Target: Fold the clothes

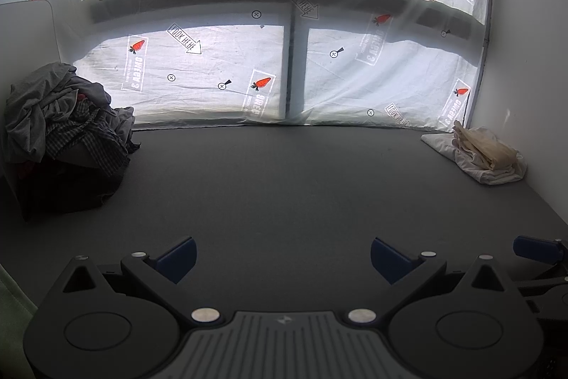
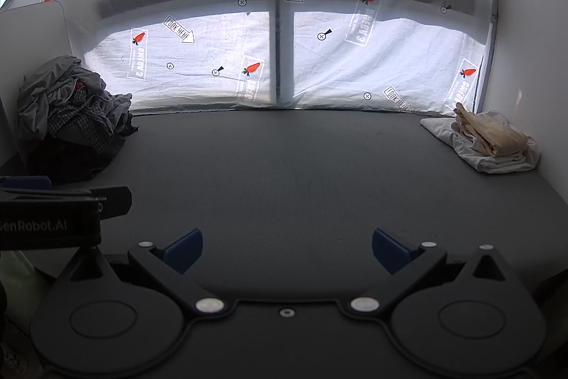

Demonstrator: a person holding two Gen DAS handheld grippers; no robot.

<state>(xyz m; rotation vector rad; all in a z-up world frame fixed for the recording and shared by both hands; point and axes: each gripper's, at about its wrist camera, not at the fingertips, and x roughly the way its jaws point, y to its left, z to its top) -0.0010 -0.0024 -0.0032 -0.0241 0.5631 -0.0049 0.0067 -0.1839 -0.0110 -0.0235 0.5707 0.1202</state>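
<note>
Backdrop: white printed sheet [image 1: 220,66] is hanging across the far side, red carrot logos and "LOOK HERE" arrows on it, light coming through behind.
Surface: dark grey table [image 1: 284,183] is filling the middle of both views; centre is bare.
Side walls: white panel [image 1: 25,31] is standing at upper left, white wall [image 1: 525,41] is running down the right.
Containers: dark shape is sitting under the left pile; cannot tell if it is a bin or more cloth.
Unfolded pile [image 1: 67,116]: grey and checked garments are heaping at mid left, crumpled, no readable long axis.
Folded stack [image 1: 479,151]: white and beige pieces are lying at far right against the wall, long axis running toward lower right.
Left gripper [image 1: 284,258]: hovering at bottom centre, fingers spread wide, holding nothing.
Right gripper [image 2: 287,251]: same, fingers released, nothing between them.
</note>
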